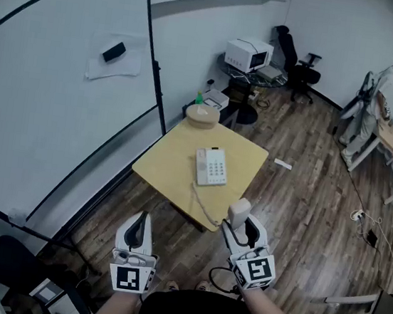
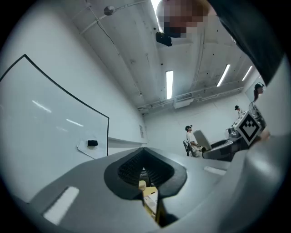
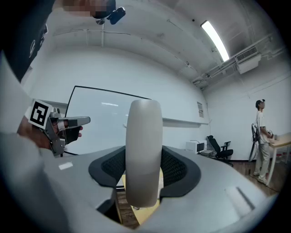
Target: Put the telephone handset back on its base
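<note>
Right gripper [image 1: 243, 227] clamped on the handset [image 1: 238, 210] — well apart from its base [image 1: 211, 167] on the yellow table [image 1: 175, 158] — beside the left gripper [image 1: 138, 231], jaws together, empty.

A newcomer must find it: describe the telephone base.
Beside the big whiteboard stands a square yellow table. The telephone base lies near its middle: a flat white slab with a keypad and a cord trailing off the edge, unlike the round tan object at the far corner.
</note>
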